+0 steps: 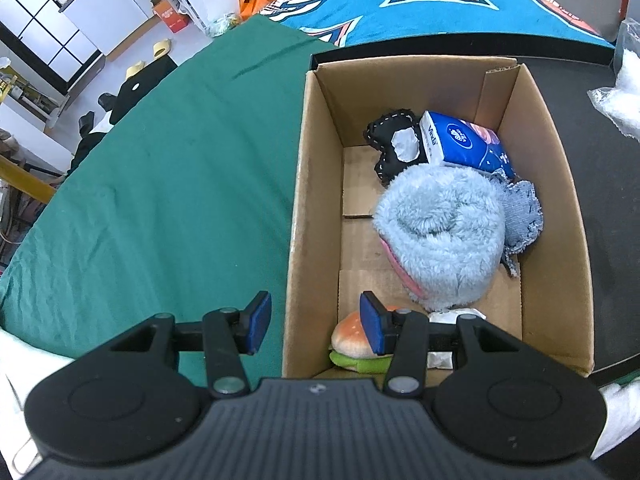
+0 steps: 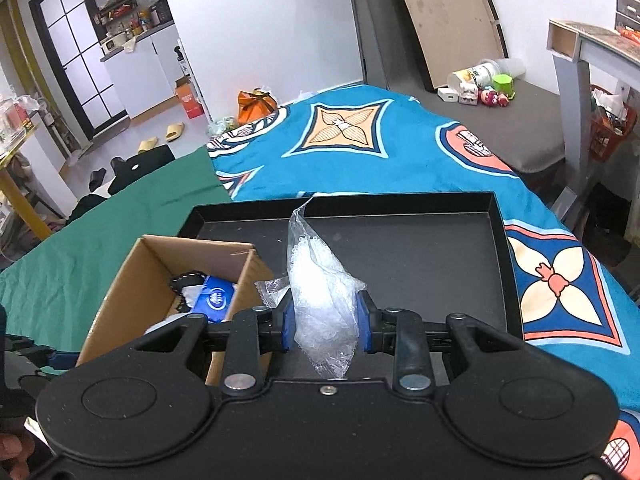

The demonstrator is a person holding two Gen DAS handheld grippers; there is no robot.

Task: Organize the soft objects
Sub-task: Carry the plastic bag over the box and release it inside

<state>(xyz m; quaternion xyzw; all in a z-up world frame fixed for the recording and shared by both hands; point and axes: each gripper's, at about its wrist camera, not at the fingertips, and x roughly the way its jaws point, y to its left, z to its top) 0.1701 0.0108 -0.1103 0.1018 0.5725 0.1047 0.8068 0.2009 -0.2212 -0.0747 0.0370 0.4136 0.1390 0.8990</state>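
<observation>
A cardboard box [image 1: 316, 208] stands on the black tray; it also shows in the right wrist view [image 2: 128, 288]. It holds a fluffy light-blue cloth [image 1: 440, 232], a blue tissue pack [image 1: 464, 144], a black stitched plush [image 1: 388, 140], a denim piece [image 1: 524, 216] and a burger plush [image 1: 352, 340]. My left gripper [image 1: 316, 328] is open and empty, its jaws straddling the box's near left wall. My right gripper [image 2: 326, 320] is shut on a clear plastic bag of white filling [image 2: 320, 288], held above the black tray [image 2: 400, 256] right of the box. The bag shows at the left view's right edge [image 1: 624, 92].
A green cloth [image 1: 160, 184] covers the surface left of the box. A blue patterned blanket [image 2: 360, 136] lies beyond and right of the tray. Toys and a jar [image 2: 480, 84] sit on the floor far back. A shelf unit [image 2: 580, 52] stands at the right.
</observation>
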